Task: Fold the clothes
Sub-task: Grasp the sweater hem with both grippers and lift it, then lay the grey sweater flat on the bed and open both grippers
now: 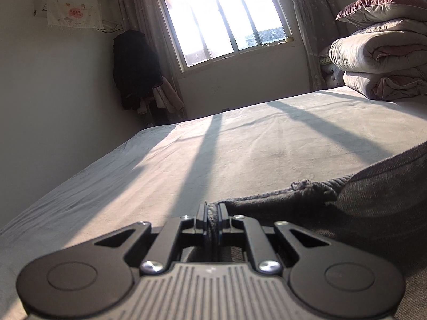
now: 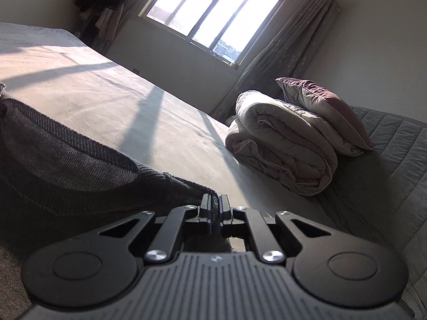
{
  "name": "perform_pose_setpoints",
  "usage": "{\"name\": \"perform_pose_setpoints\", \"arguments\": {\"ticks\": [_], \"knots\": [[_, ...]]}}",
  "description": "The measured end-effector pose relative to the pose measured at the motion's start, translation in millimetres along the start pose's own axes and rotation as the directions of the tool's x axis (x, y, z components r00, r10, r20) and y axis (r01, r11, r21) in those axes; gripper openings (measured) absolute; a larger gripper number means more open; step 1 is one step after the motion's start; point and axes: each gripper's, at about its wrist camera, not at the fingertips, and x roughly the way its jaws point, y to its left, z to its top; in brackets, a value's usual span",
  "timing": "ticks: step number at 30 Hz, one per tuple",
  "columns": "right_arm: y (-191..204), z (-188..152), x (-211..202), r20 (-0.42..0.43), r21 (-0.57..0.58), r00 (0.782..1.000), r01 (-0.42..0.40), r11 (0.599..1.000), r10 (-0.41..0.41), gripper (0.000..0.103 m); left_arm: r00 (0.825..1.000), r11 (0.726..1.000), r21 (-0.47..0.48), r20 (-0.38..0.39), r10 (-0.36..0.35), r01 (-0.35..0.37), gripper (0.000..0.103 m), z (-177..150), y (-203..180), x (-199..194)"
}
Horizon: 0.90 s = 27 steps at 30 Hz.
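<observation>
While a dark grey knit sweater (image 1: 360, 208) lies at the near edge of the bed (image 1: 240, 146), both tongs clamp its ribbed hem: the left tongs (image 1: 212, 221) at one corner, the right tongs (image 2: 214, 208) at the other. Sun from the window (image 1: 221, 18) stripes the pale sheet. A folded quilt (image 2: 288, 144) carries a pillow (image 2: 325, 106). Only the left view shows the covered air conditioner (image 1: 72, 13).

Left hand-held gripper (image 1: 212, 213) clamped on dark knit sweater (image 1: 373, 200), sunlit bed (image 1: 240, 144)
</observation>
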Motion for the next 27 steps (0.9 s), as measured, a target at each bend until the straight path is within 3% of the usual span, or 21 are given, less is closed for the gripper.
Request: {"name": "perform_pose_setpoints", "arguments": {"ticks": [4,7,13,16,17,18,20,27], "knots": [[22,-9,19,-0.046,-0.007,0.999,-0.030,1.000,0.030,0.006,0.994,0.999,-0.032,-0.110,-0.015,0.012,0.007,-11,-2,25],[35,-15,34,-0.116,-0.032,0.992,-0.062,0.998,0.058,0.006,0.976,0.998,-0.053,-0.211,-0.049,0.039,0.008,-15,-2,42],[38,-16,46,-0.184,-0.053,0.979,-0.097,0.994,0.085,0.010,0.972,0.998,-0.052,-0.234,-0.034,0.022,0.013,-14,-5,46],[37,-12,40,-0.185,-0.067,0.979,-0.100,0.993,0.086,0.018,0.974,0.996,-0.085,-0.218,-0.054,0.036,0.031,-10,2,40],[34,-10,37,-0.186,-0.055,0.978,-0.103,0.993,0.091,0.028,0.974,0.992,-0.110,-0.213,-0.078,0.056,0.049,-7,6,39],[31,-8,34,-0.187,-0.037,0.978,-0.106,0.994,0.097,0.045,0.973,0.988,-0.134,-0.207,-0.102,0.075,0.055,-5,9,37],[16,-1,25,-0.180,0.036,0.973,-0.143,0.989,0.147,0.061,0.967,0.983,-0.155,-0.218,-0.130,0.097,0.055,-2,14,30],[-14,12,-8,-0.226,0.170,0.948,-0.189,0.967,0.225,0.061,0.953,0.979,-0.162,-0.255,-0.166,0.127,0.056,7,21,-4]]}}
